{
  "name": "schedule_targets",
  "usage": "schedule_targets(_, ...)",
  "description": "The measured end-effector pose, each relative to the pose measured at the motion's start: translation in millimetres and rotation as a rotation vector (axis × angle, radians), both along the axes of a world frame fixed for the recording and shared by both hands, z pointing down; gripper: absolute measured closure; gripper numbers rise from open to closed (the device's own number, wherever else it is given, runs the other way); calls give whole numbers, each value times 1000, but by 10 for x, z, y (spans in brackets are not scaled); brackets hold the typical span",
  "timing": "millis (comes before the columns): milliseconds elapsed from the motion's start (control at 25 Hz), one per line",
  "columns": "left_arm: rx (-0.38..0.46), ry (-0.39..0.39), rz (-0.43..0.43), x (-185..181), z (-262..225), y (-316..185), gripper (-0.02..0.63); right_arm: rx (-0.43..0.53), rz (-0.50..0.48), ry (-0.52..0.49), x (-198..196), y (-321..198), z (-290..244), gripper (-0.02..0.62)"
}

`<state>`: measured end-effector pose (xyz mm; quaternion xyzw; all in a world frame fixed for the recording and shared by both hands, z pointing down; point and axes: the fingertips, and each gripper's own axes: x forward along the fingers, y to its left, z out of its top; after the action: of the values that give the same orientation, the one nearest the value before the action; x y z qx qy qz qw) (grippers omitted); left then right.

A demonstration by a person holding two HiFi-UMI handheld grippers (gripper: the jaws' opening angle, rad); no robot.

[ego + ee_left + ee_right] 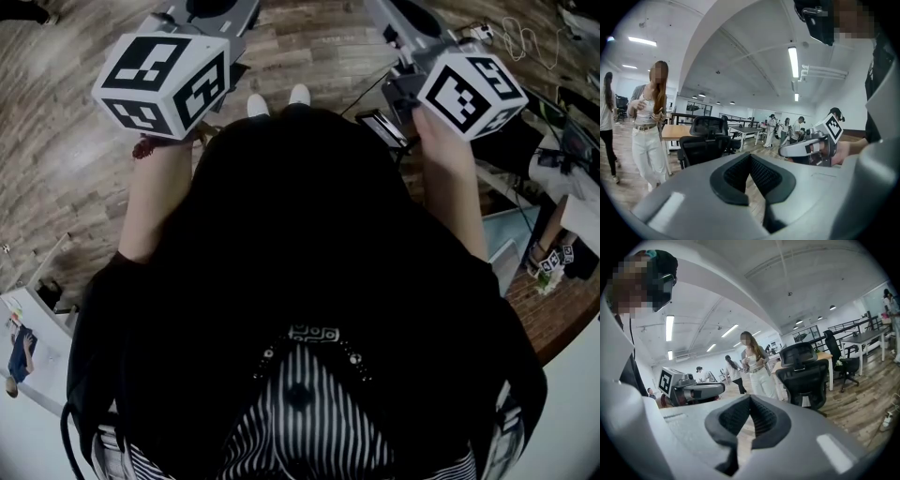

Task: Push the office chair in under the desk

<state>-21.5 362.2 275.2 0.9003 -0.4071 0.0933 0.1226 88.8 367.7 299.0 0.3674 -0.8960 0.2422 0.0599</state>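
Note:
A black mesh office chair (705,140) with a headrest stands some way ahead on the wood floor, in front of a wooden desk (675,131). The right gripper view shows the same chair (804,376) and desk (826,356). My left gripper (751,157) is shut with nothing between its jaws, and so is my right gripper (750,399). Both are held up in the air at chest height, far from the chair. In the head view their marker cubes, left (164,80) and right (469,89), rise above my black top.
A person in white trousers (647,140) stands just left of the chair and desk. Another walks at the far left (607,122). More people and tables (745,131) fill the back of the room. A second black chair (840,357) stands by the desk.

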Motion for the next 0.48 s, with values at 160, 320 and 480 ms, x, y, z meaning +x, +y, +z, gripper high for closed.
schedule_targets(160,3,-4,-12,38,-82,10,607,12,-5,-12,46,-16,-102,594)
schedule_targets(320,1,-3,-24,148,-116,-126,607,12,-29,-33,130,-173,-121,594)
schedule_targets(480,-2,-9,-40,252,-92,-196,607,9,-40,-47,263,-282,-94,594)
